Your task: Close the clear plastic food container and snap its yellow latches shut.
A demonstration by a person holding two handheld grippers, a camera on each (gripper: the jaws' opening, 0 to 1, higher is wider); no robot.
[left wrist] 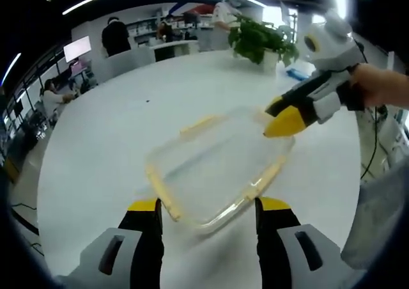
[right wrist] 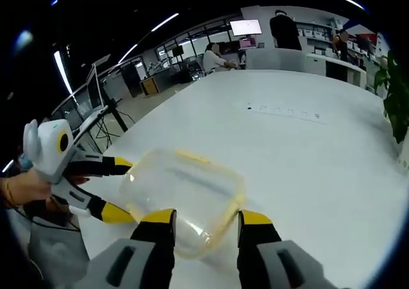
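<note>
Both jaw pairs spread, ungripped: left gripper (left wrist: 208,213), right gripper (right wrist: 206,224) flank clear container (left wrist: 217,174); light, slippery; press yellow latches (left wrist: 197,124).

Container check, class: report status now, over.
Left gripper open, jaws straddling the near edge of the clear container. Right gripper open at the opposite edge. Lid on, yellow latches not visibly snapped. White table around it; potted plant well off.
</note>
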